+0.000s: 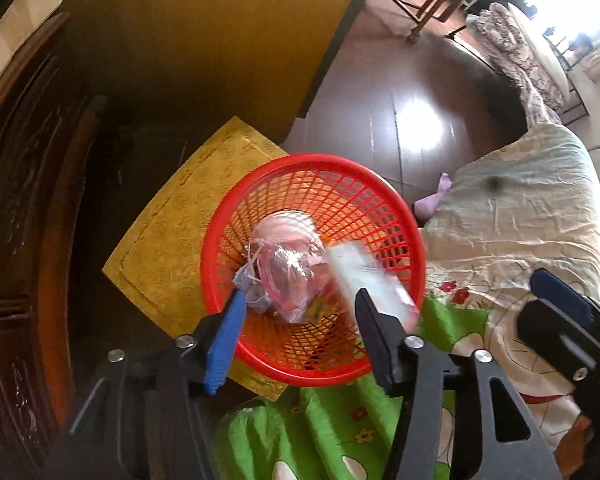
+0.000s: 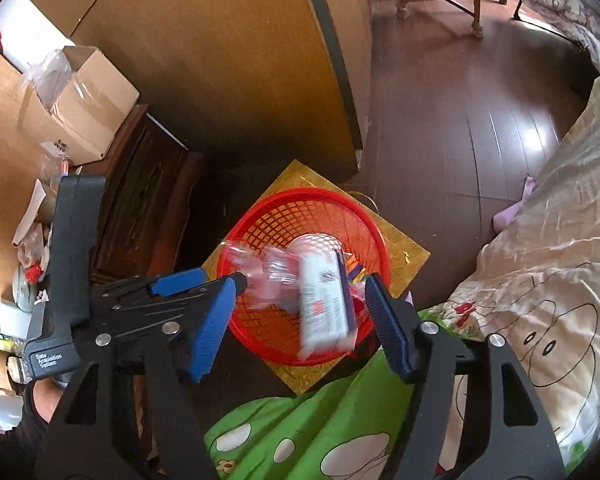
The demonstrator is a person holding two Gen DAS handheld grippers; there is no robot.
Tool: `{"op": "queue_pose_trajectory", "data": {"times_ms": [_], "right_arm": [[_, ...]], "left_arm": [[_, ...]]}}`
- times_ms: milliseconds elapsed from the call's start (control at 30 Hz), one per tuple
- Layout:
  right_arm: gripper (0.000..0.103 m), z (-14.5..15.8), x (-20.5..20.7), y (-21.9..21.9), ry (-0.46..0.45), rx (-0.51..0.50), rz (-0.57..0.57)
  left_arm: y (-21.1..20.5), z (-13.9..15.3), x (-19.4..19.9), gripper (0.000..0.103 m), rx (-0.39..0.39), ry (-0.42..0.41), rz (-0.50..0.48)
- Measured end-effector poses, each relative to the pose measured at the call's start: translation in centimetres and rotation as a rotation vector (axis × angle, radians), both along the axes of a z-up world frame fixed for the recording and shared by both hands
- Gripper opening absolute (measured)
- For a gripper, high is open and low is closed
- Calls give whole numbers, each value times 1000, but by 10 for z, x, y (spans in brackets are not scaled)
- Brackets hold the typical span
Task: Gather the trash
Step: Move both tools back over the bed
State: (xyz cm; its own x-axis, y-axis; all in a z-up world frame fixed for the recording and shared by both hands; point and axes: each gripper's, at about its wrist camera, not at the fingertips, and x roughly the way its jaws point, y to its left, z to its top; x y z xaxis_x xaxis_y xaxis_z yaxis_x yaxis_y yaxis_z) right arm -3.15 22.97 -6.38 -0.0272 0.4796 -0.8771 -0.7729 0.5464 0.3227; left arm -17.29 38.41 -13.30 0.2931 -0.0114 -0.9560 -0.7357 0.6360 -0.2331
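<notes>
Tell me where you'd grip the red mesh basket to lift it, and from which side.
Take the red mesh basket by its thick rolled rim, from above at the near edge, one pad inside and one outside. The rim looks solid and stands open; the mesh wall slopes and trash fills the middle.

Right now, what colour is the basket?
Red basket, mesh-walled; clearest in the left wrist view.

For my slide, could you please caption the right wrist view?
Open right gripper above red basket; white box blurred between its fingers.
</notes>
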Motion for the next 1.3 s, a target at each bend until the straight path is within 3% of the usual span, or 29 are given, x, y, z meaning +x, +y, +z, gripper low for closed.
{"op": "queue_pose_trajectory", "data": {"times_ms": [167,500,667,1033,1300], "right_arm": [[66,11,2,-13,-22,15,-11],[66,69,12,-74,-132,130,-82],[70,92,26,-122,-214,162,-148],[73,95,89,-241,-308,99,-367],[73,85,135,-315,-308,87,-522]], "left_arm": [[1,7,0,62,0,1,13],[-26,43,23,65,52,-31,-47],[-52,73,43,75,113,-75,-100],[-140,117,122,83,176,-152,-306],[-210,132,194,84,188,-191,-440]]}}
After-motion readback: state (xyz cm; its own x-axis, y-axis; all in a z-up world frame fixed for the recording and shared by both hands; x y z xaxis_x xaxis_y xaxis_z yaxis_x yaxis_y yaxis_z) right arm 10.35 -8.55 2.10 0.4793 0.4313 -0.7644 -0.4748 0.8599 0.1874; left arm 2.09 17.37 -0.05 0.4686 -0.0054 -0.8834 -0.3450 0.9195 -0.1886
